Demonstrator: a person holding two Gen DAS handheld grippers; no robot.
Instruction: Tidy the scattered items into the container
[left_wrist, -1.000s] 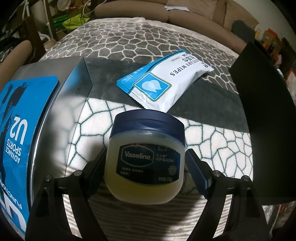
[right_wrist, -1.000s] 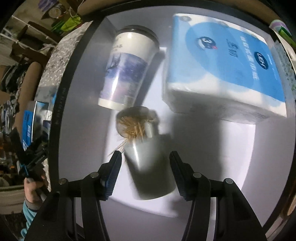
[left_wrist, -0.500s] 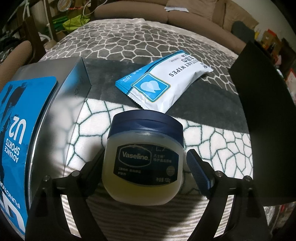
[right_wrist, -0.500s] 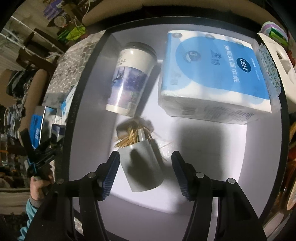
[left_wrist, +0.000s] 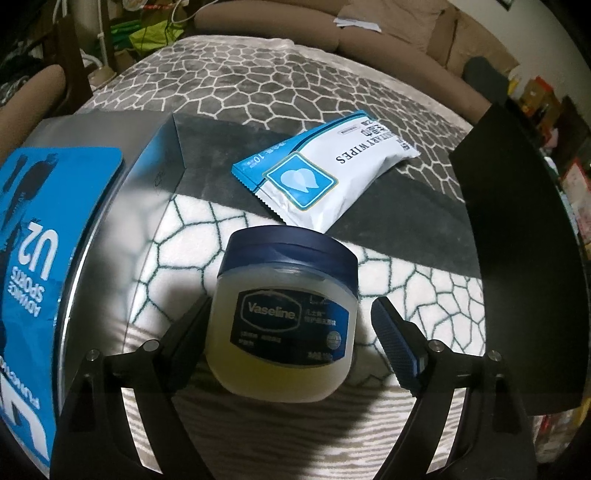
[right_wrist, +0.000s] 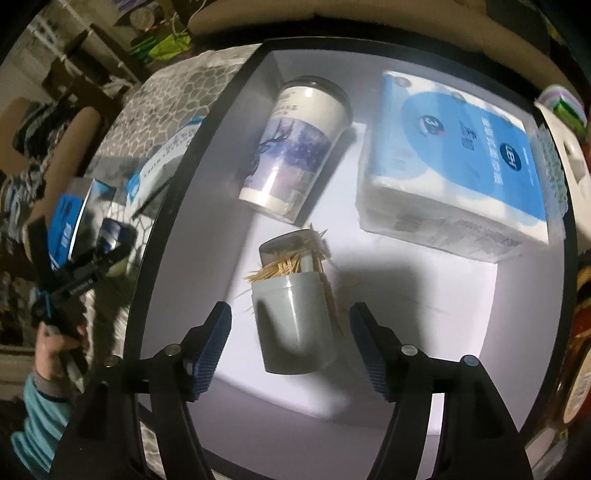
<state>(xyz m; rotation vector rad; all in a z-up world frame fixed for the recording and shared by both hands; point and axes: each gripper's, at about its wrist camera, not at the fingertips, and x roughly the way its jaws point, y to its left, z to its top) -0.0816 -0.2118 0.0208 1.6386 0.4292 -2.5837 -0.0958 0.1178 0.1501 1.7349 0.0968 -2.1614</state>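
A Vaseline jar (left_wrist: 288, 325) with a dark blue lid stands on the patterned cloth, between the fingers of my left gripper (left_wrist: 293, 306). The left finger sits close against the jar, while a gap shows beside the right finger (left_wrist: 391, 332), so the gripper is open. In the right wrist view a grey toothpick holder (right_wrist: 295, 325) lies on the white floor of the black-rimmed container (right_wrist: 155, 258), with toothpicks spilling from its top. My right gripper (right_wrist: 291, 310) hangs above it with its jaws opening and clear of the holder on both sides.
A white and blue wipes pack (left_wrist: 325, 177) lies behind the jar, and a blue and silver box (left_wrist: 55, 240) stands at the left. The container's black wall (left_wrist: 517, 258) rises at the right. Inside it lie a paper cup (right_wrist: 295, 147) and a tissue pack (right_wrist: 454, 166).
The right gripper's jaws have spread and let go of the toothpick holder, and the gripper has drawn back from it. The left gripper and the jar have stayed put.
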